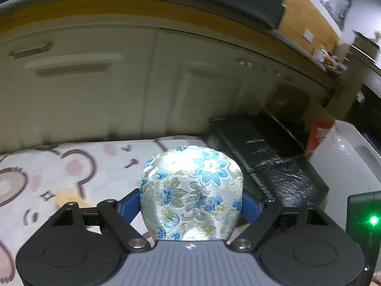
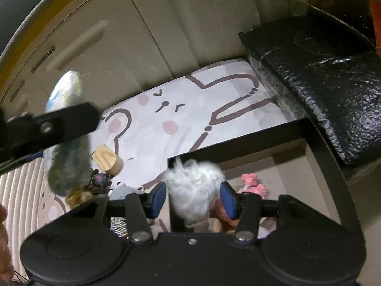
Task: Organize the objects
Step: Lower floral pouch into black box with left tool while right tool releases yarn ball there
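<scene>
My left gripper (image 1: pixel 190 202) is shut on a silver brocade pouch (image 1: pixel 190 190) with blue flowers, held above the cartoon-print cloth (image 1: pixel 83 166). The pouch also shows blurred in the right wrist view (image 2: pixel 66 143), at the left with the left gripper's arm across it. My right gripper (image 2: pixel 194 197) has its blue pads on either side of a fluffy white pom-pom toy (image 2: pixel 195 188), over the black-rimmed box (image 2: pixel 316 152). A pink plush item (image 2: pixel 253 187) lies inside the box.
A wooden cylinder (image 2: pixel 107 158) stands on the cloth beside small dark trinkets (image 2: pixel 100 181). A black textured case (image 2: pixel 321 71) lies at the right; it also shows in the left wrist view (image 1: pixel 262 157). Cream cabinet doors (image 1: pixel 95 83) rise behind.
</scene>
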`<state>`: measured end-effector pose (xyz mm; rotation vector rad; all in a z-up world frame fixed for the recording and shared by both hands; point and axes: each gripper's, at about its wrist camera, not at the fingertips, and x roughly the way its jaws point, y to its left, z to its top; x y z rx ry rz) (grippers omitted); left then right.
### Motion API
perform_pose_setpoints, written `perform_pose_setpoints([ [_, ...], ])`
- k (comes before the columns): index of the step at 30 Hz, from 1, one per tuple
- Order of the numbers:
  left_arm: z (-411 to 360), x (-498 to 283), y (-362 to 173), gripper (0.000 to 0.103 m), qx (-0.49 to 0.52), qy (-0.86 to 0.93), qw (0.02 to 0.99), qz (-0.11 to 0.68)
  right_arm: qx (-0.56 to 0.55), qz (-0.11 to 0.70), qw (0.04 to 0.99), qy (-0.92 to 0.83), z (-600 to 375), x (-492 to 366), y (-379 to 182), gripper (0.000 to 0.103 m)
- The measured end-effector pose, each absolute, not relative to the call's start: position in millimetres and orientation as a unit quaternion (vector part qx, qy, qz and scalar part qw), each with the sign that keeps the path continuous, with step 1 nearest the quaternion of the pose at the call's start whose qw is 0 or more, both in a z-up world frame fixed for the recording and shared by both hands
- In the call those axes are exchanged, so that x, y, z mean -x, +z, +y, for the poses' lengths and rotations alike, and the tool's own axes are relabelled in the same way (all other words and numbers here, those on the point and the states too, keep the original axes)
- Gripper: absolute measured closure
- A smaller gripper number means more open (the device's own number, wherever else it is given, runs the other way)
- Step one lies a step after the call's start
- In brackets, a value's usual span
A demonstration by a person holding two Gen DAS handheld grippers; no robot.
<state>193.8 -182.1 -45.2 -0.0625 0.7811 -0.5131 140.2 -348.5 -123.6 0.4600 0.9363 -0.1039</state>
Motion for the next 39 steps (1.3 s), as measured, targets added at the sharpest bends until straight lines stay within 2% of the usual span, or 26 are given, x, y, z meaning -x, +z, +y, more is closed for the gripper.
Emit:
perform_pose_setpoints([
  [7, -230, -200, -69, 0.018, 0.018, -0.298, 0.87, 0.392, -0.171, 0.473, 0.862, -0.057, -369, -121, -123, 0.053],
  [15, -278, -205, -101, 0.018, 0.057, -0.338, 0.834, 0.432, -0.196, 0.487, 0.847, -0.077, -408, -98, -130, 0.06],
  [24, -303, -209, -139, 0.018, 0.145, -0.353, 0.791, 0.479, -0.177, 0.507, 0.838, -0.094, -425, -86, -137, 0.062],
  [30, -314, -208, -159, 0.018, 0.135, -0.331, 0.791, 0.496, -0.18, 0.512, 0.834, -0.098, -431, -83, -140, 0.062],
  [33, -314, -210, -169, 0.016, 0.119, -0.312, 0.794, 0.509, -0.18, 0.511, 0.835, -0.098, -431, -81, -138, 0.062],
  [36, -312, -211, -175, 0.005, 0.097, -0.288, 0.8, 0.518, -0.179, 0.512, 0.834, -0.101, -430, -80, -136, 0.062],
  [39, -310, -210, -172, 0.005, 0.081, -0.287, 0.801, 0.519, -0.18, 0.512, 0.833, -0.104, -431, -80, -137, 0.062],
])
